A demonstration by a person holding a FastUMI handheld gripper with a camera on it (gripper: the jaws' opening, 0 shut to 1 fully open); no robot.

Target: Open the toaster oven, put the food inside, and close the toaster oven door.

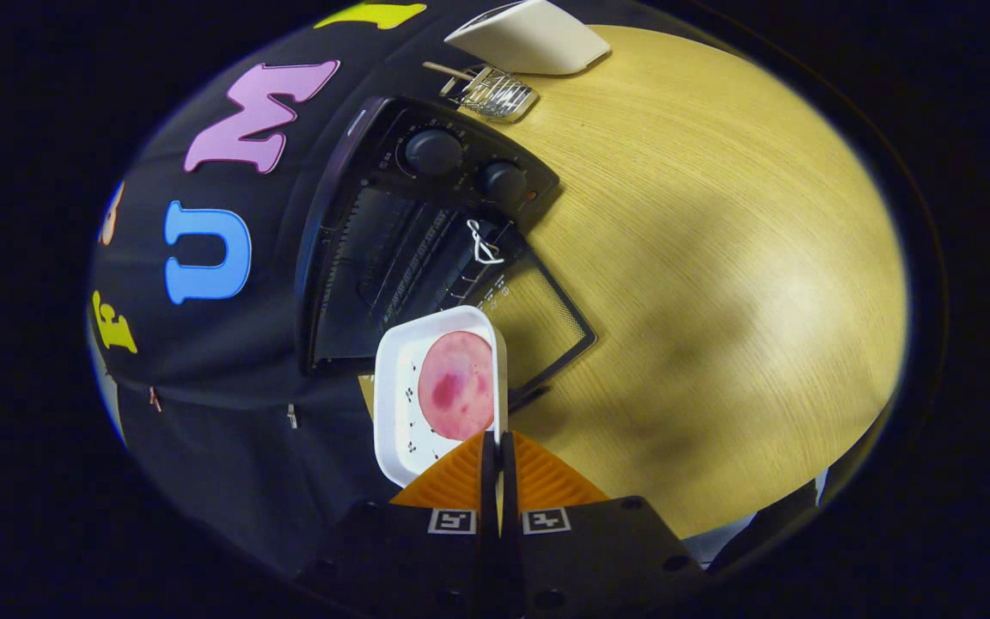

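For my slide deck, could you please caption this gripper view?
The tool, shut on a white tray holding a pink food slice, approaches the open toaster oven.

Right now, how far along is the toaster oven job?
Done: the toaster oven door lies open. In hand: the gripper is shut on the rim of the white tray carrying the pink round food, just ahead of the opening. Left: slide it inside, close the door.

Rolled gripper-mounted fisheye looks closely toward the open toaster oven (426, 249).
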